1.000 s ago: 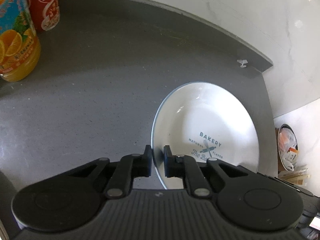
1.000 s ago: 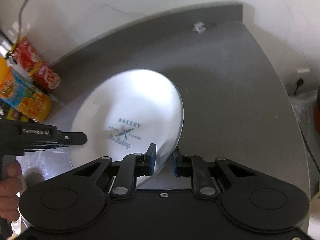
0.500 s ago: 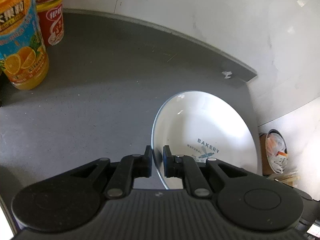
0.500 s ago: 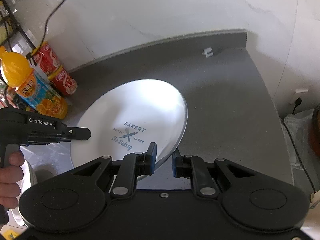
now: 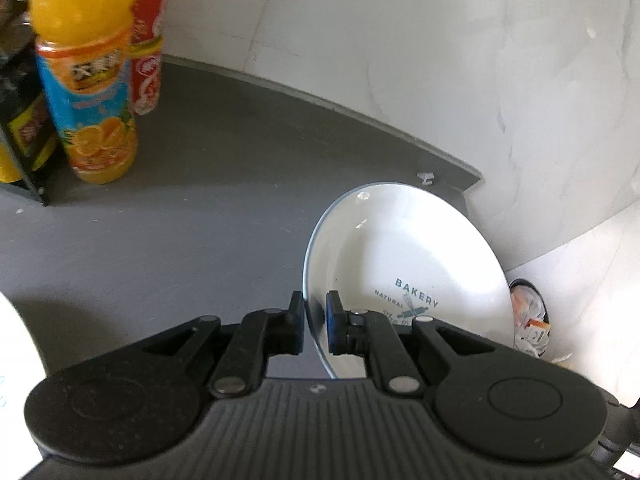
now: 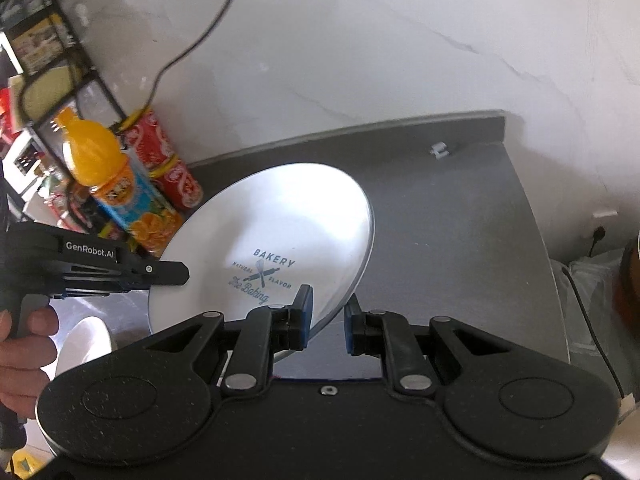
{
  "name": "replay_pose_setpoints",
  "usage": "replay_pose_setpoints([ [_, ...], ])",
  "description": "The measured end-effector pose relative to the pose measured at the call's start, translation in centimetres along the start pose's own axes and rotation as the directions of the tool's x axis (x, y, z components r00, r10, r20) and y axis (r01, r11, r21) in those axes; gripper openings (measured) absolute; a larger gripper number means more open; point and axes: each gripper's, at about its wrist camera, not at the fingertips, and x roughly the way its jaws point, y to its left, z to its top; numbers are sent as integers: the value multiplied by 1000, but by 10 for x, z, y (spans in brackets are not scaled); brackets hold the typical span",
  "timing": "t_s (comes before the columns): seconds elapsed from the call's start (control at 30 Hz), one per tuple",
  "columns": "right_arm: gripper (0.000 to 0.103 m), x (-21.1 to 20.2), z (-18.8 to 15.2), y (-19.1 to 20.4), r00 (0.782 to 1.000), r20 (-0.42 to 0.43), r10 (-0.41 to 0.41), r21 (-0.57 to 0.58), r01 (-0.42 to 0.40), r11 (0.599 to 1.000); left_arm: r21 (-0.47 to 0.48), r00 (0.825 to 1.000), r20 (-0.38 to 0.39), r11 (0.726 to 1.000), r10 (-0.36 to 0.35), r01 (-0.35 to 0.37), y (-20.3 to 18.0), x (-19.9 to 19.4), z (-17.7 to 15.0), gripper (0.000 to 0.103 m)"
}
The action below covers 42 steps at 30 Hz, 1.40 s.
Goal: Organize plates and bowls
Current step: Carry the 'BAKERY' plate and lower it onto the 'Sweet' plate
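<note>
The left tool [image 5: 315, 326] is nearly closed, its two pads pinching the near rim of the white plate [image 5: 404, 264] with only the rim's thickness between them. The right tool [image 6: 327, 316] grips the same plate at its opposite edge; its gap looks a little wider, and the rim passes between the pads, touching at least the left one. I judge it holding, though contact on the right pad is hard to confirm.

Two tools on opposite edges share the load and stop the plate swinging, which suits a wide, slick piece of crockery carried by its rim alone.

The plate hangs above the grey table [image 5: 192, 208], apparently clear of it, tilted steeply so that its printed face, with the word BAKERY, turns toward both cameras. Being round it has no true long axis; the line between the two grips runs roughly across the table, and the far rim points toward the marble wall [image 6: 360, 60].

Well apart to the left stand an orange juice bottle [image 5: 86, 76] and red cans [image 6: 168, 164] beside a wire rack. A hand [image 6: 24, 344] holds the left tool's handle.
</note>
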Motion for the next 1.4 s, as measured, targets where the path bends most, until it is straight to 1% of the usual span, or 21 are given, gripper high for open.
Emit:
replay_pose_setpoints([
  [0.13, 16, -11, 2, 19, 1000, 16, 15, -23, -15, 1000, -18, 999, 34, 1000, -8, 8, 12, -25, -2, 9],
  [0.3, 16, -21, 3, 51, 999, 36, 27, -52, -25, 998, -35, 997, 71, 999, -24, 27, 37, -55, 0, 9],
  [0.47, 16, -29, -5, 89, 998, 48, 37, -67, -33, 997, -42, 996, 87, 998, -33, 36, 63, -80, -1, 9],
  [0.63, 16, -28, -16, 127, 998, 40, 47, -84, -44, 996, -57, 993, 111, 997, -35, 42, 95, -105, -4, 9],
  [0.87, 16, -17, -31, 179, 997, 15, 75, -106, -73, 992, -75, 992, 122, 997, -15, 24, 146, -129, -11, 9],
  [1.1, 16, -7, -46, 216, 995, -18, 99, -144, -101, 984, -117, 992, 124, 993, 19, -5, 187, -144, -21, 9],
  [1.4, 16, 13, -67, 256, 990, -81, 114, -189, -128, 974, -176, 992, 110, 983, 68, -48, 235, -156, -44, 9],
])
